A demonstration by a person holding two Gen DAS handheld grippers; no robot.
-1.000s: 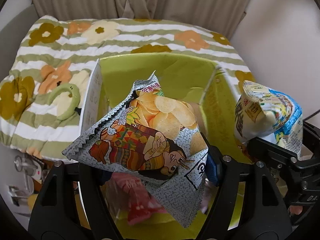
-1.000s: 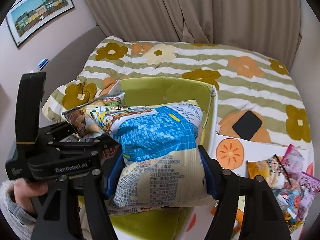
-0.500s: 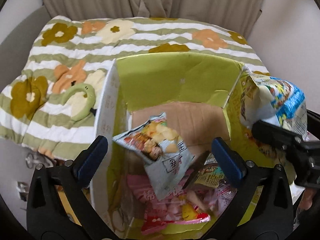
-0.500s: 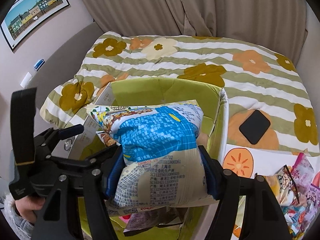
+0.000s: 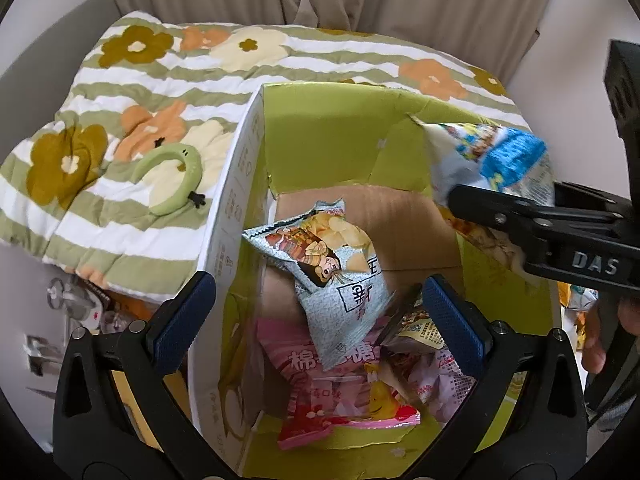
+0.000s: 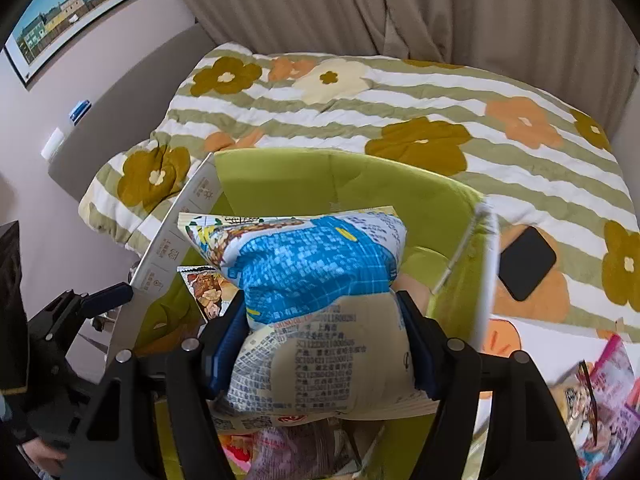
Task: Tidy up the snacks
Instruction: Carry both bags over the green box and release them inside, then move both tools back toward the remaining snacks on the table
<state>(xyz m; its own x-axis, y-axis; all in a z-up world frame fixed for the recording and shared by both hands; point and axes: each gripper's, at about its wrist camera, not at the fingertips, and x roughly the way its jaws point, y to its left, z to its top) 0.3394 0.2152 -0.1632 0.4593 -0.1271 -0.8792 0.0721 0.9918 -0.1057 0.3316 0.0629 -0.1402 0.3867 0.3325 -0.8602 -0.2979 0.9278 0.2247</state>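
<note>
Currently the right hand-held gripper clamps a puffy blue-and-white snack bag above the green-lined cardboard box on the bed. The left hand-held gripper hangs released over the box, nothing between its pads. Below it lies a grey chip packet on a pink marshmallow packet. Risks: bag snagging the box's right wall and spilling outside; 2 grippers colliding; pinch bursting the inflated bag.

The blue bag hides most of the green box's inside, and the print on the bag is too blurred to read.
</note>
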